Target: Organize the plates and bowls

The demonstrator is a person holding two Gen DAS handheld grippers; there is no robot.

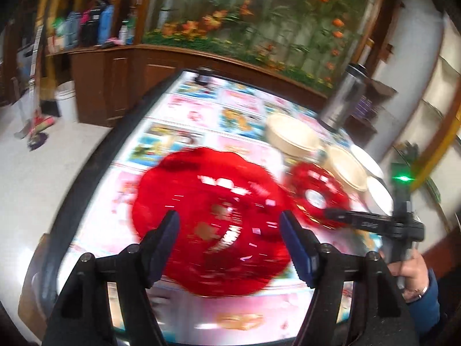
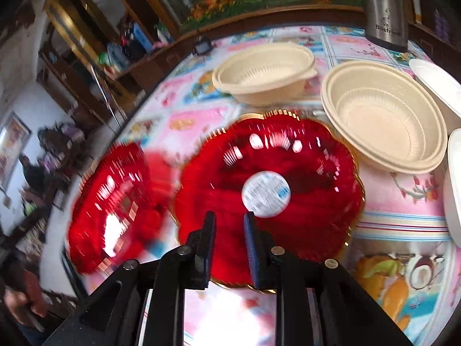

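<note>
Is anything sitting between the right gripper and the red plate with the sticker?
Nothing visible. The right gripper hangs just over the near edge of the stickered red plate, its jaws slightly apart with nothing between them. The beige bowls lie beyond the plate.

The left hand-held gripper (image 1: 227,232) tilts downward with its blue-padded jaws spread wide and nothing between them. The right hand-held gripper (image 2: 229,226) also angles down, its jaws narrowly parted with nothing pinched; in the left wrist view a hand (image 1: 409,274) grips its handle.
</note>
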